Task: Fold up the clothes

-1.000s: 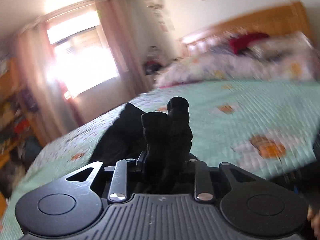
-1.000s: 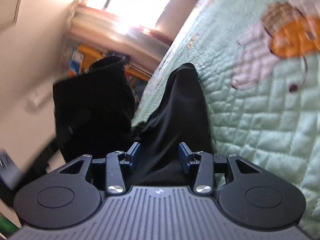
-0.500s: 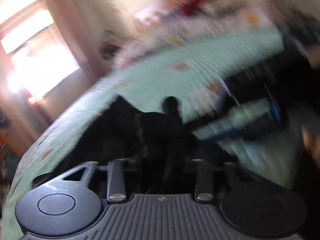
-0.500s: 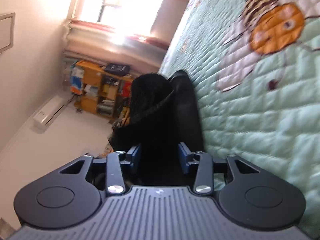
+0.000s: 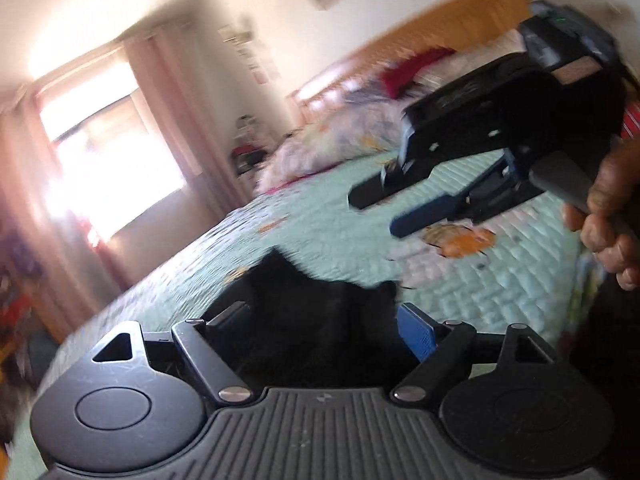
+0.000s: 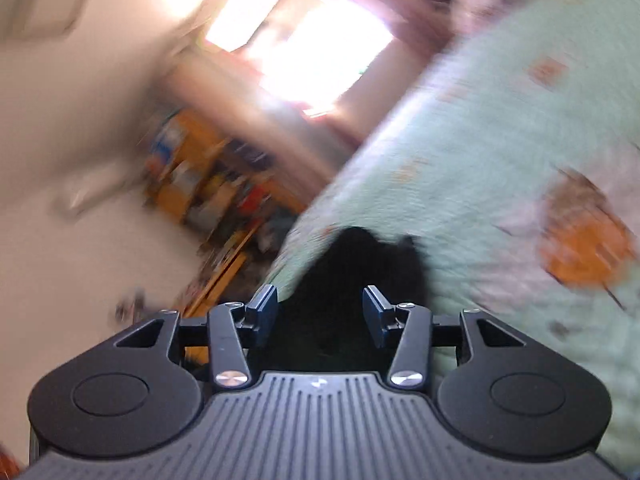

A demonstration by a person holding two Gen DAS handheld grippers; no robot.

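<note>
A black garment [image 5: 304, 292] lies bunched on the mint green quilt [image 5: 340, 236] of a bed. My left gripper [image 5: 320, 316] is low over it, jaws opening wide. The cloth sits between its fingers, and the blue pad [image 5: 416, 336] stands beside the cloth without pinching it. In the left wrist view my right gripper [image 5: 380, 214] hangs above the quilt at the upper right, held by a hand [image 5: 608, 208]; its jaws are opening with nothing between them. In the blurred right wrist view the right gripper [image 6: 318, 300] looks past its parted fingers at the black garment [image 6: 360, 264] lying below.
A wooden headboard [image 5: 460, 12] with a heap of bedding [image 5: 340, 140] and a red item [image 5: 412, 66] stands at the far end of the bed. A bright curtained window [image 5: 108, 160] is to the left. A cluttered orange shelf [image 6: 208, 176] stands beyond the bed's edge.
The left jaws have spread and let go of the raised black bunch, which has dropped onto the quilt. The right gripper has lifted off the cloth, rolled, and come into the left wrist view.
</note>
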